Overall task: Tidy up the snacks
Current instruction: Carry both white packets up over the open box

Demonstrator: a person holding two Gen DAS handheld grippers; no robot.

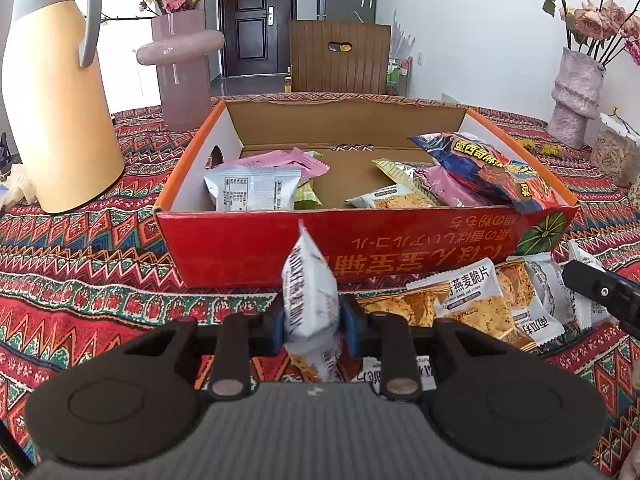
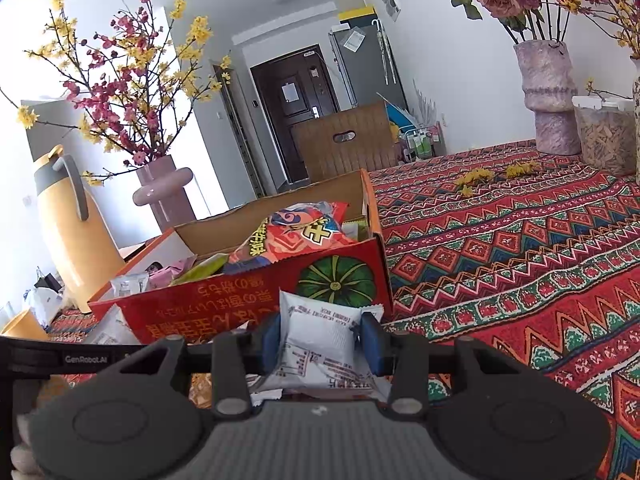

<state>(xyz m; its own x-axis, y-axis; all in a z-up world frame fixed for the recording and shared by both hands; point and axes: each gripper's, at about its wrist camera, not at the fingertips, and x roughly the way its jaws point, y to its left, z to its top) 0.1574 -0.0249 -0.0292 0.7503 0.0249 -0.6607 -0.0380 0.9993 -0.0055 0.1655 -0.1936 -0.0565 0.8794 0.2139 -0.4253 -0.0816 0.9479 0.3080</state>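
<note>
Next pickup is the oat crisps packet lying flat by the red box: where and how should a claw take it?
Take the oat crisps packet across its puffed middle, coming from above. It lies flat among other packets, so its edges are crowded; the red box blocks the far side.

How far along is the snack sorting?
Partway. Done: several packets already lie in the red box, including a big red chip bag. In hand: left claw shut on a white packet; right claw shut on a white pouch. Left: oat crisp packets on the tablecloth before the box.
</note>
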